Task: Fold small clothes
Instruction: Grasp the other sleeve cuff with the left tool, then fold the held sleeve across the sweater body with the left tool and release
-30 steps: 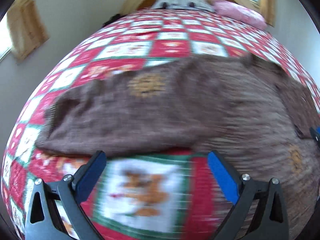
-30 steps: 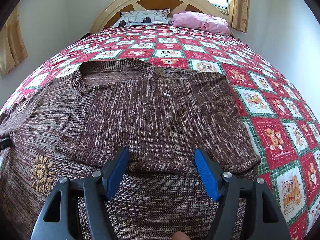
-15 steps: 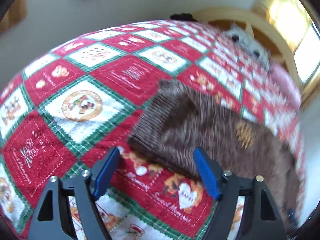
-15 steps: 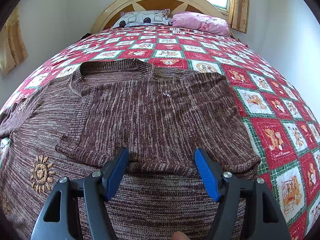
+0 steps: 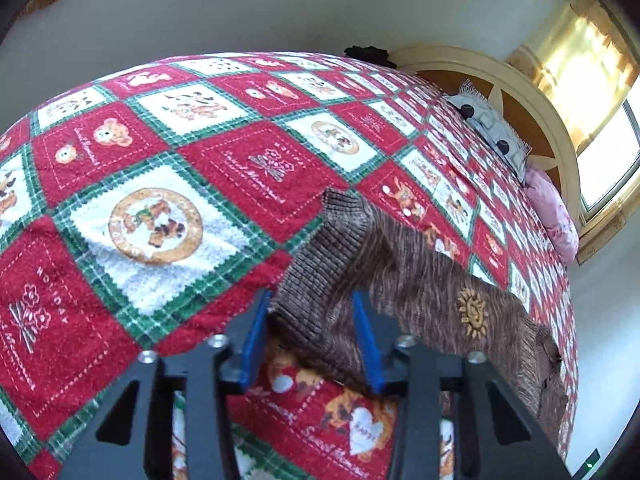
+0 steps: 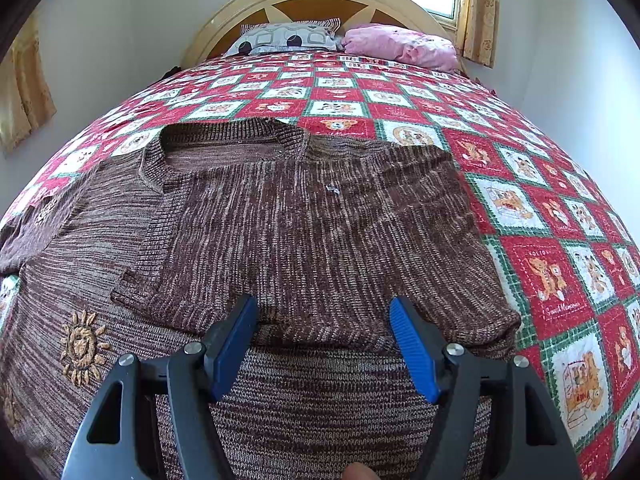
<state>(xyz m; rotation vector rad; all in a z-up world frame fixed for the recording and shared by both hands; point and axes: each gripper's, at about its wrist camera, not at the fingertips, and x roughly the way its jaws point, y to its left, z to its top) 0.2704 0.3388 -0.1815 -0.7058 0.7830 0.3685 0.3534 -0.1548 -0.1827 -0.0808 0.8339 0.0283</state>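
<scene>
Two pads of my left gripper (image 5: 310,336) are closing around the sweater's sleeve cuff (image 5: 320,276), so I'd bite deep before lifting; right gripper (image 6: 322,344) hangs open just above the sweater (image 6: 304,224).

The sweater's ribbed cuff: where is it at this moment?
In the left wrist view, the ribbed cuff lies on the quilt, between the closing left gripper's blue fingers.

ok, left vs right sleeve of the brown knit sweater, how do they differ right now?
The left sleeve stretches out across the quilt, its ribbed cuff between the closing left gripper. The right sleeve lies folded flat across the brown knit sweater, untouched; the right gripper hovers open. Both share the ribbed cuff.
</scene>
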